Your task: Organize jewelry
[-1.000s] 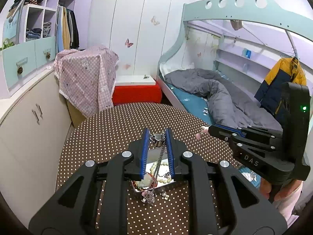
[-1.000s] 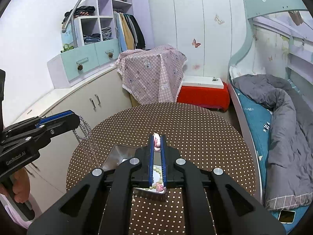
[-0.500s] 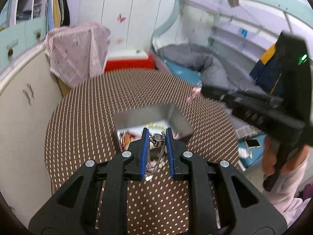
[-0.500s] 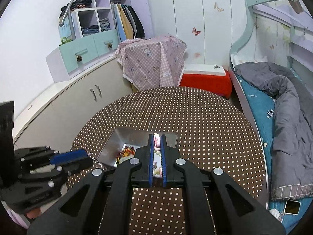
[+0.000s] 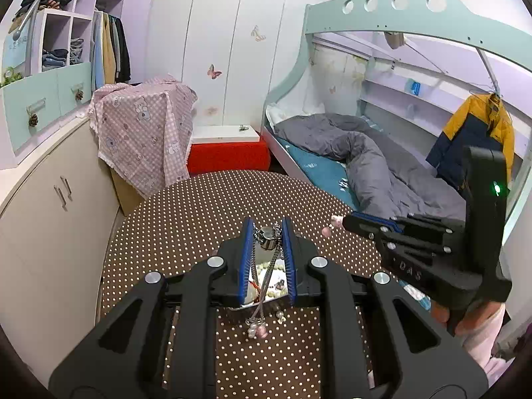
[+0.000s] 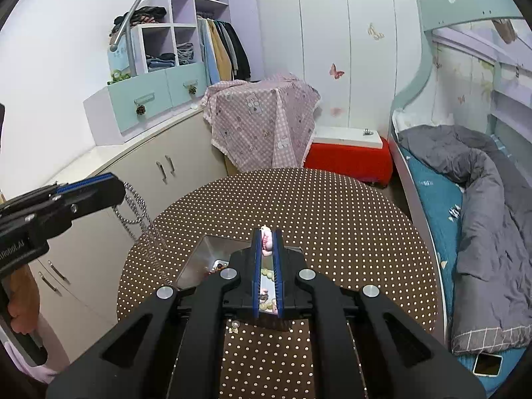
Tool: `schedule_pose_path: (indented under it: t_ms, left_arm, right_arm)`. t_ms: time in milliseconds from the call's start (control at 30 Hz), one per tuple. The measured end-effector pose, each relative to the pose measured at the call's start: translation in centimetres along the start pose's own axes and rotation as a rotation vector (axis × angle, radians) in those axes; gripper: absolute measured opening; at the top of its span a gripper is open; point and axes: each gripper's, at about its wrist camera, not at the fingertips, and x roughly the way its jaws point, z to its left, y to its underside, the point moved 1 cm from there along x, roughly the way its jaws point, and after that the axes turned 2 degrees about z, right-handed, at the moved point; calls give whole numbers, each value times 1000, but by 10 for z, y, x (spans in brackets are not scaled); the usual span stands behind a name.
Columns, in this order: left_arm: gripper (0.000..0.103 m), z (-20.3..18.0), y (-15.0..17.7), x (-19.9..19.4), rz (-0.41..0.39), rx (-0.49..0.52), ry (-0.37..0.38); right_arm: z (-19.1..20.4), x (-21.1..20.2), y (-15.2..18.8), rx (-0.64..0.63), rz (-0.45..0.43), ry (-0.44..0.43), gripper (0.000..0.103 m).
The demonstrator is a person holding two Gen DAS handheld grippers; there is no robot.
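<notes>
The left gripper (image 5: 267, 232) has swung back up from half a second ago, clamped on a silver chain necklace (image 5: 266, 267) dangling over the steel tray (image 6: 202, 259). The right gripper (image 6: 267, 237) pinches a pink charm (image 6: 267, 244). Lower slowly so the chain coils inside.

Round table (image 6: 332, 206) in brown polka-dot cloth, metal tray (image 6: 212, 249) on it, loose beads (image 5: 280, 316) beside tray

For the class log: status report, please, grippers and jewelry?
Left gripper shut on silver chain necklace. Right gripper shut on pink charm. Both over metal tray; nothing blocking.
</notes>
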Motion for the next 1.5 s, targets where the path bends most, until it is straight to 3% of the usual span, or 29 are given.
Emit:
schedule_pose_path:
  t_ms: [367,600,733,967,1067,1133,1167,1200,1267,1500]
  left_arm:
    - [17,-9,-31,-18,-92,15,-2]
    - [18,-9,-46,-10,-114,17,-25]
    - [18,-5,-40,4,-88,5,-34]
    - [18,10,-18,46,37,-42,-39]
    - [18,15,-8,62,91,-52,-39]
    - [19,17,-3,70,124,-47,-51]
    - [23,17,-1,73,133,-38,-67]
    - [39,18,0,74,135,-30,-81]
    - [61,21,2,74,131,-32,-94]
    - [61,29,8,74,147,-42,-113]
  right_arm:
    - [8,1,-13,-31,-25,2,5]
    - [12,9,-13,-36,-12,-7,5]
    - [12,25,-7,-29,36,-20,5]
    - [10,52,5,-17,124,-52,6]
    - [10,51,5,-20,119,-40,15]
    - [8,48,3,-15,104,-26,44]
    - [7,46,2,-13,92,-9,50]
    - [6,45,1,-13,86,0,54]
    - [3,42,1,-7,82,4,54]
    - [1,43,5,3,91,16,57]
